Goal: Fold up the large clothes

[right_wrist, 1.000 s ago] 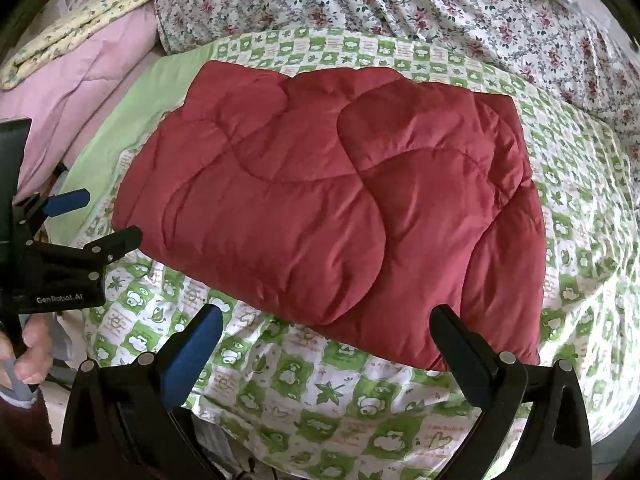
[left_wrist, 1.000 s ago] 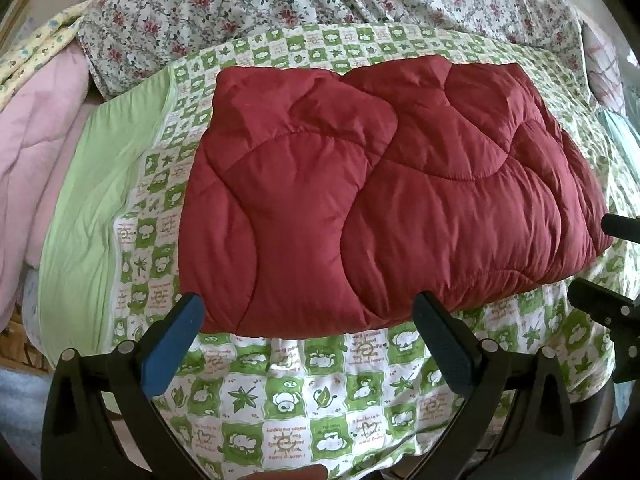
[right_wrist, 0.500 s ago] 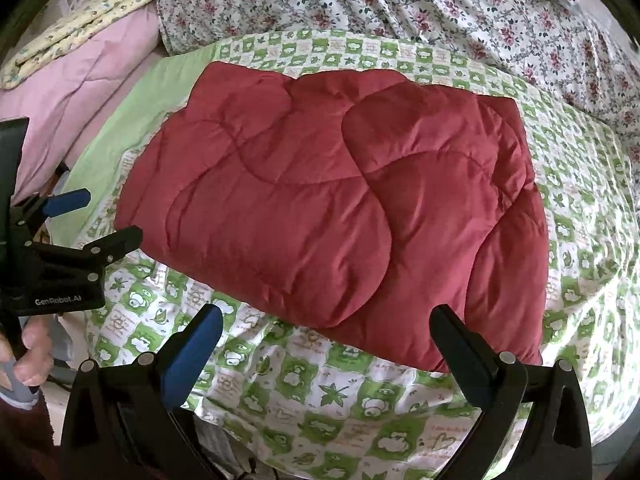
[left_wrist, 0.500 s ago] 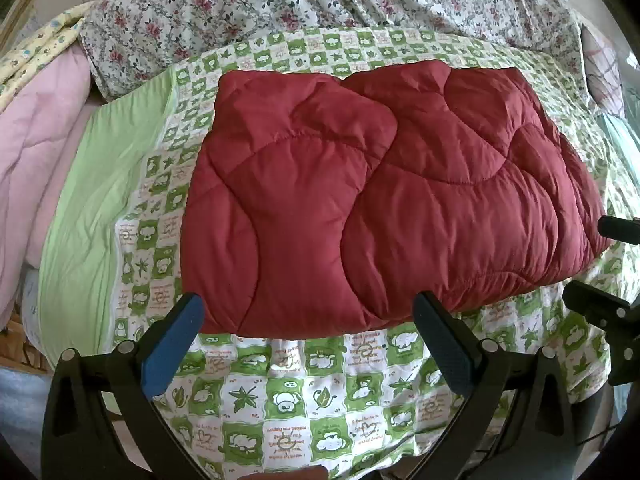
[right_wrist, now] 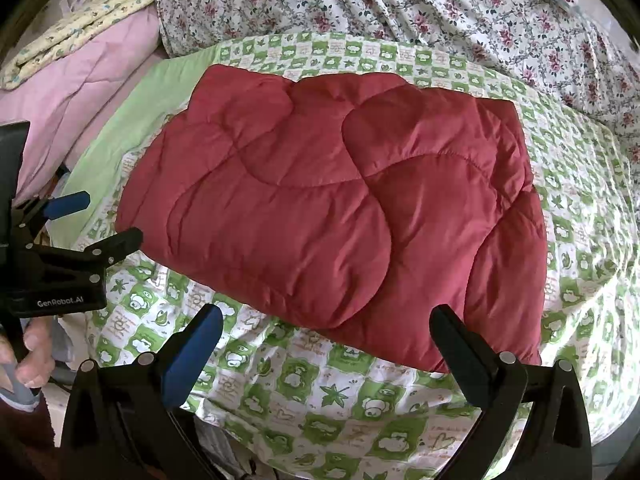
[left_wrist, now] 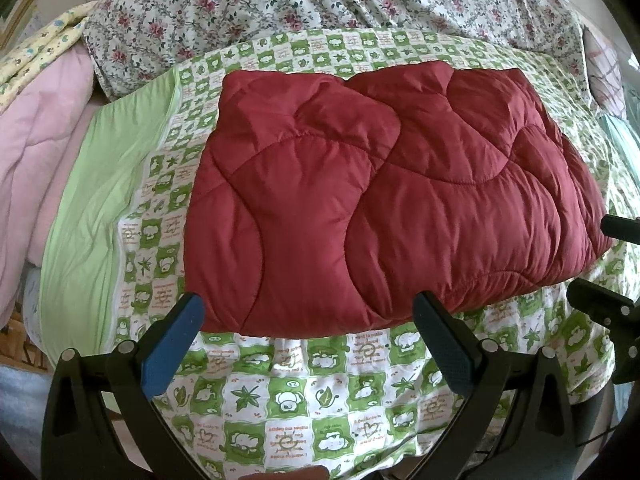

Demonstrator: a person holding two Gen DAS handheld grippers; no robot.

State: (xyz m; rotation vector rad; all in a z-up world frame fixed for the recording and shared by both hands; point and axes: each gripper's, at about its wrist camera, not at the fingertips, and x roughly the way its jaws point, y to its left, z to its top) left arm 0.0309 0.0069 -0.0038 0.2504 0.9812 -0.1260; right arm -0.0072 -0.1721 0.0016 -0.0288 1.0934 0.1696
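Green-checked bedsheet (left_wrist: 304, 400) under a folded red quilted garment (left_wrist: 384, 200).
Left gripper (left_wrist: 308, 320) and right gripper (right_wrist: 326, 330) hover near the garment's front edge, jaws spread, empty.

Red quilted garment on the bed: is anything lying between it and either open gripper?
Nothing visible. Only bare green-checked sheet lies between the left gripper and the near edge of the red quilted garment, and likewise before the right gripper. Both are open and touch nothing.
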